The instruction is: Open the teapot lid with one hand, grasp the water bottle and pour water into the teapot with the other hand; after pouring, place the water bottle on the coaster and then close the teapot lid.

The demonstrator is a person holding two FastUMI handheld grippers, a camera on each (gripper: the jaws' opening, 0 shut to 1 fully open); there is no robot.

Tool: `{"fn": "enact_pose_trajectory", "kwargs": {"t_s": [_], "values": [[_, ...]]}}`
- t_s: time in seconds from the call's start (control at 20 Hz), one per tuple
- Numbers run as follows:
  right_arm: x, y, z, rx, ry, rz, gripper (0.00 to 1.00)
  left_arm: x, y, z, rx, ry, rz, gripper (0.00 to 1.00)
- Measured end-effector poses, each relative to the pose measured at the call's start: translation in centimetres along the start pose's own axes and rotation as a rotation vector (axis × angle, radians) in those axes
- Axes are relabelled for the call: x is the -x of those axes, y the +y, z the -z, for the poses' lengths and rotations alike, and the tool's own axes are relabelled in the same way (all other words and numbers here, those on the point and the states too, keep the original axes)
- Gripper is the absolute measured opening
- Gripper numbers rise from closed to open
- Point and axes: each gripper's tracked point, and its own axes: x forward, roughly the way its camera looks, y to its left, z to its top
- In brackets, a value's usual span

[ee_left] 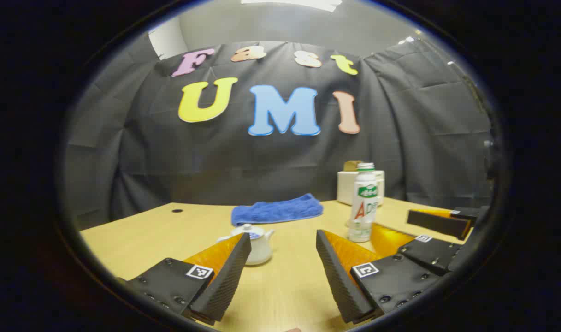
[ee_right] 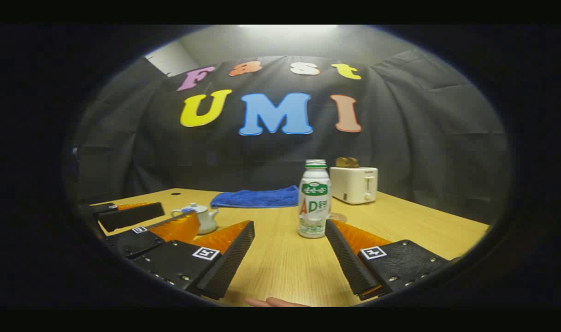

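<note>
- left gripper (ee_left: pixel 283 237): fingers spread apart, holding nothing, low over the light wooden table (ee_left: pixel 137 230).
- small white ceramic teapot (ee_left: pixel 257 242): stands on the table just beyond the left gripper's left finger, lid seated on top.
- right gripper (ee_right: pixel 289 228): fingers spread apart, holding nothing, aimed at the bottle.
- white plastic water bottle with green cap and printed label (ee_right: pixel 314 199): upright on the table, just ahead of the right gripper's right finger, not touched.
- round flat coaster (ee_right: pixel 338 216): lies just behind the bottle.
- folded blue cloth (ee_right: pixel 257 197) and white toaster (ee_right: pixel 354 184): at the table's far edge.
</note>
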Motion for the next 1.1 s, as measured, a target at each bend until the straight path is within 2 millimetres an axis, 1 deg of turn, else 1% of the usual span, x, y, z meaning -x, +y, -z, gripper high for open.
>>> {"fn": "enact_pose_trajectory", "kwargs": {"t_s": [0.3, 0.4, 0.65, 0.8, 0.95, 1.0, 1.1], "values": [[-0.09, -0.07, -0.02, -0.002, 0.000, 0.006, 0.95, 0.08, -0.06, 0.00, 0.002, 0.004, -0.001, 0.99], [-0.12, -0.11, -0.07, 0.001, -0.006, 0.002, 0.95, -0.03, -0.04, -0.44, 0.000, -0.013, -0.001, 0.99], [-0.10, -0.06, -0.21, 0.001, -0.006, 0.002, 0.95, 0.09, 0.04, -0.26, -0.002, 0.001, -0.001, 0.99], [-0.10, -0.10, -0.13, 0.000, -0.005, 0.005, 0.95, 0.08, 0.03, -0.22, -0.002, 0.000, 0.000, 0.91], [-0.09, 0.21, -0.19, 0.000, -0.005, -0.016, 0.95, 0.07, -0.45, -0.37, 0.000, -0.001, 0.038, 0.96], [-0.17, 0.29, -0.17, 0.002, -0.007, -0.027, 0.95, 0.01, -0.52, -0.29, 0.000, 0.000, 0.048, 1.00], [-0.35, 0.53, -0.18, 0.002, -0.004, -0.050, 0.95, -0.25, -0.25, -0.30, 0.002, -0.001, 0.042, 1.00]]}}
